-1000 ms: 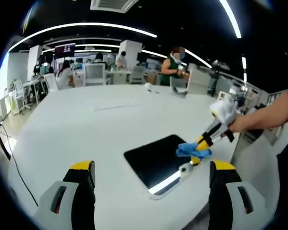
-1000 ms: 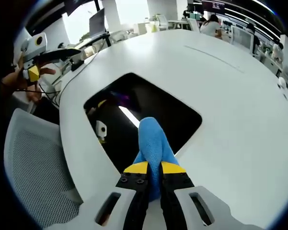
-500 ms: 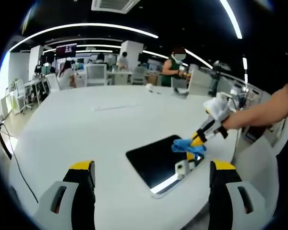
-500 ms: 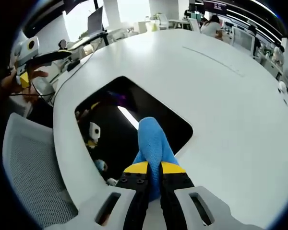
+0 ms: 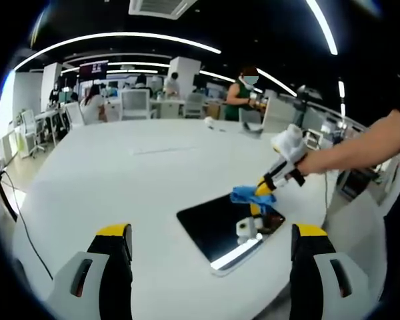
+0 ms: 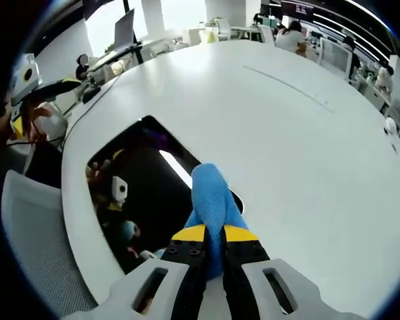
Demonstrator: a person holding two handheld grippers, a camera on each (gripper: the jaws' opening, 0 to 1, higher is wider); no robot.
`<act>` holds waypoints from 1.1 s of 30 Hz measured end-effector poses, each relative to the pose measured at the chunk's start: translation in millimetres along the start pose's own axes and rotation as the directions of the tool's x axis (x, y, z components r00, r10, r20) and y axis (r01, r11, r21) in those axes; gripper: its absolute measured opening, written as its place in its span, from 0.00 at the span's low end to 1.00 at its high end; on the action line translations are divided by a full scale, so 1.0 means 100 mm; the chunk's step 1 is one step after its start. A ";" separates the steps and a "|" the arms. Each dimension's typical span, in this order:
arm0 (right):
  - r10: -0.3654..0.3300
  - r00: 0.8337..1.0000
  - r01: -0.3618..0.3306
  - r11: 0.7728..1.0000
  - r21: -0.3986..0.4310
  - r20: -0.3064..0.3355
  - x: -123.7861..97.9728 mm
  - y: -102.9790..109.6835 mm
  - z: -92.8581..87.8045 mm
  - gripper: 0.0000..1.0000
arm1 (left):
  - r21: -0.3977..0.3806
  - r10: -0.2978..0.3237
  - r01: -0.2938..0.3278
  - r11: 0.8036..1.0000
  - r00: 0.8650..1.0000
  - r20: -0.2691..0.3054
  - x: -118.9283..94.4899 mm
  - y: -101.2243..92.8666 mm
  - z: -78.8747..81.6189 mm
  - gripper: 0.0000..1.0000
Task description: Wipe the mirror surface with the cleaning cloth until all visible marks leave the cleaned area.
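at the near edge of the round white table (image 5: 120,180), seen in the left gripper view, the left gripper (image 5: 212,250) hung with its yellow-tipped jaws spread wide and nothing between them, well short of the work. just beyond it lay the dark, flat rectangular mirror (image 5: 213,223), close to the table's rim, throwing back a bright strip of ceiling light. at the mirror's far corner the right gripper (image 5: 264,189), in a person's hand (image 5: 311,162), had its jaws pressed together on a crumpled blue cleaning cloth (image 5: 243,195), and the cloth appeared to touch the glass there. in the right gripper view the blue cloth (image 6: 210,193) stuck out ahead of the closed yellow tips (image 6: 213,234), over the mirror's far edge (image 6: 153,173). farther back stood desks, chairs and people in an open office.

the likely risks: the mirror lay loose near the table's edge, so a firm stroke could slide it toward the rim with nothing steadying it. a wipe carried past the corner would leave the middle unwiped.
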State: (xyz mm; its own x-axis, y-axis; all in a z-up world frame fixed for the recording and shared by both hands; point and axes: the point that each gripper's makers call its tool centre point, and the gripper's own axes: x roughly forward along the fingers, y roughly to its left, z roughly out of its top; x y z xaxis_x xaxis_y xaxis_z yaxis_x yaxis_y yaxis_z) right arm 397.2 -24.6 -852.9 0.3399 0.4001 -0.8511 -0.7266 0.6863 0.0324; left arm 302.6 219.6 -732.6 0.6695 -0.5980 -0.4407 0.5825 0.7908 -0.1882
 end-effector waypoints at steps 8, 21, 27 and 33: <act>-0.004 1.000 0.004 1.000 -0.005 -0.001 0.04 -0.09 0.07 0.03 | -0.005 0.012 -0.012 1.000 1.000 -0.002 -0.02 0.05 -0.01 1.00; -0.023 1.000 0.023 1.000 0.009 0.017 0.07 -0.16 0.14 0.03 | -0.006 0.010 -0.010 1.000 1.000 -0.002 0.01 0.02 0.02 1.00; -0.033 0.999 0.032 0.999 0.038 0.022 0.06 -0.19 0.16 0.03 | -0.006 0.011 -0.011 1.000 1.000 -0.002 0.00 0.03 0.02 1.00; -0.054 0.998 0.053 0.998 0.041 0.045 -0.06 -0.27 0.18 0.03 | -0.005 0.008 -0.008 1.000 1.000 0.002 0.00 0.02 0.03 1.00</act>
State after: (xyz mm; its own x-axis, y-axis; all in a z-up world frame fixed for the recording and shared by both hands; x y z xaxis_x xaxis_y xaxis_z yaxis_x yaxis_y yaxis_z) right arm 425.4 -34.2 -838.6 0.4055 0.3890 -0.8272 -0.6824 0.7309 0.0092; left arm 304.9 220.7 -730.0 0.6752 -0.5915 -0.4408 0.5745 0.7964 -0.1888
